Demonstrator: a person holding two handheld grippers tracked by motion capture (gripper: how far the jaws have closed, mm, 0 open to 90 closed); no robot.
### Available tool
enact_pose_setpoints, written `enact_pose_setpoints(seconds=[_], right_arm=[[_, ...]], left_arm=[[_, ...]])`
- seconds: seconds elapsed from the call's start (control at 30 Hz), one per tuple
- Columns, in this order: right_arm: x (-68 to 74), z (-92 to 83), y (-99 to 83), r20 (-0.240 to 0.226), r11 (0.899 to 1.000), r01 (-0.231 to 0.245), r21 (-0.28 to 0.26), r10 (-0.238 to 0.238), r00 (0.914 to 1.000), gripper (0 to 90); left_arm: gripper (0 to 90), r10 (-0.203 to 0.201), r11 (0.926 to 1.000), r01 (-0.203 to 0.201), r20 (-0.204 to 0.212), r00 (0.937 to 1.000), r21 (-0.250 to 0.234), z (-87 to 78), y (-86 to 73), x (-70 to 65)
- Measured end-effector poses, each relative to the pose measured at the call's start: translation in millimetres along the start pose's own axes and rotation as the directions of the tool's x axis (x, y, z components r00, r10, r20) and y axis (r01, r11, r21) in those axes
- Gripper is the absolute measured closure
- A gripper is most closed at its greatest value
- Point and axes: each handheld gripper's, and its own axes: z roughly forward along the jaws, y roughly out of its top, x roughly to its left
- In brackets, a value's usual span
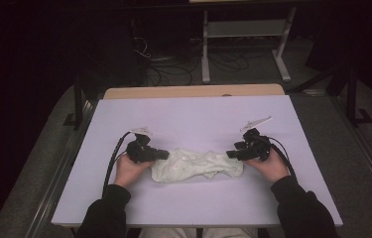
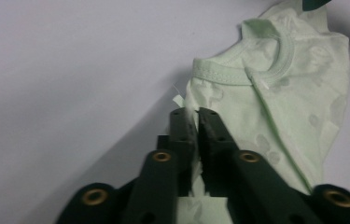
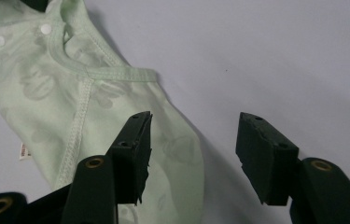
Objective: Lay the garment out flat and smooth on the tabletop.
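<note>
Lying crumpled across the near middle of the white table [image 1: 193, 114], between the two hands: a pale green baby garment [image 1: 196, 166] with a faint printed pattern. Stretched roughly left to right, one end by each tool.

Left gripper [image 1: 161, 154]: at the garment's left end, held low over the table by the left hand [image 1: 128, 171], cable looping back off the near-left. Jaws pinched together on a fold of the green cloth; seen close in the left gripper view [image 2: 196, 123], with fabric squeezed up between the two black pads and a ribbed neckline [image 2: 266, 70] lying just beyond.

Right gripper [image 1: 232, 153]: at the garment's right end, in the right hand [image 1: 272, 166]. Jaws standing about half apart [image 3: 193, 140], gripping nothing. Left jaw over the edge of the cloth, right jaw over bare table, the garment's rounded edge lying in the gap between them; touching or just above, cannot tell. Two white snap buttons [image 3: 45, 29] and a stitched trim farther up the cloth, a small label [image 3: 23, 151] sticking out at its side edge.
</note>
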Motion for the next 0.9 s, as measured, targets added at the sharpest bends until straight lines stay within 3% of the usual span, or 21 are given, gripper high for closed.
enact_pose_setpoints(seconds=[0.2,0.23,0.27,0.3,0.37,0.4,0.47,0.6,0.63,0.67,0.7,0.77,0.8,0.9], right_arm=[[0.0,7.9,-1.9,0.006,0.998,0.011,0.054,-0.012,0.9999,52.7],[2.7,10.0,-2.4,0.003,0.997,0.037,0.071,-0.037,0.9993,65.7],[5.0,11.1,-2.3,0.004,0.995,0.055,0.085,-0.055,0.9985,73.2],[5.0,11.1,-2.3,0.004,0.995,0.055,0.085,-0.055,0.9985,73.2],[12.1,11.7,-1.2,0.019,0.990,0.107,0.091,-0.109,0.9939,86.6],[12.1,11.7,-1.2,0.019,0.990,0.107,0.091,-0.109,0.9939,86.6],[18.9,5.4,1.7,0.067,0.989,0.143,0.030,-0.145,0.9873,87.5],[24.2,-8.5,5.4,0.096,0.984,0.163,-0.076,-0.156,0.9831,87.8],[24.2,-8.5,5.4,0.096,0.984,0.163,-0.076,-0.156,0.9831,87.8],[28.1,-16.0,6.4,0.109,0.977,0.169,-0.132,-0.156,0.9818,87.8],[30.0,-19.7,7.0,0.112,0.971,0.177,-0.161,-0.160,0.9808,87.8],[31.6,-23.0,7.5,0.102,0.966,0.179,-0.188,-0.162,0.9815,87.8],[35.8,-28.0,7.3,0.060,0.957,0.176,-0.230,-0.166,0.9842,87.8],[45.2,-29.6,4.7,-0.016,0.954,0.182,-0.237,-0.191,0.9814,87.8]], left_arm=[[88.9,0.069,0.9974,-0.069,-0.033,0.9971,-0.020,-7.6,4.6,-13.2],[88.9,0.084,0.9949,-0.086,-0.031,0.9960,-0.054,-12.9,7.0,-18.3],[88.9,0.092,0.9931,-0.095,-0.034,0.9952,-0.069,-15.9,8.3,-21.0],[88.9,0.092,0.9931,-0.095,-0.034,0.9952,-0.069,-15.9,8.3,-21.0],[88.9,0.116,0.9871,-0.119,-0.035,0.9926,-0.107,-24.6,12.5,-28.8],[88.9,0.116,0.9871,-0.119,-0.035,0.9926,-0.107,-24.6,12.5,-28.8],[89.0,0.134,0.9797,-0.140,-0.050,0.9897,-0.144,-32.3,16.5,-34.9],[89.0,0.141,0.9727,-0.152,-0.077,0.9871,-0.175,-41.3,21.1,-40.6],[88.9,0.141,0.9727,-0.152,-0.077,0.9871,-0.175,-41.3,21.1,-40.6],[88.9,0.146,0.9693,-0.163,-0.099,0.9843,-0.184,-45.6,22.0,-42.9],[88.9,0.139,0.9689,-0.156,-0.099,0.9854,-0.192,-47.5,21.7,-43.6],[88.9,0.138,0.9683,-0.156,-0.102,0.9852,-0.195,-49.6,21.1,-44.0],[88.9,0.129,0.9681,-0.149,-0.106,0.9859,-0.202,-52.3,18.8,-46.5],[88.9,0.127,0.9690,-0.145,-0.103,0.9866,-0.200,-53.8,14.4,-49.2]])
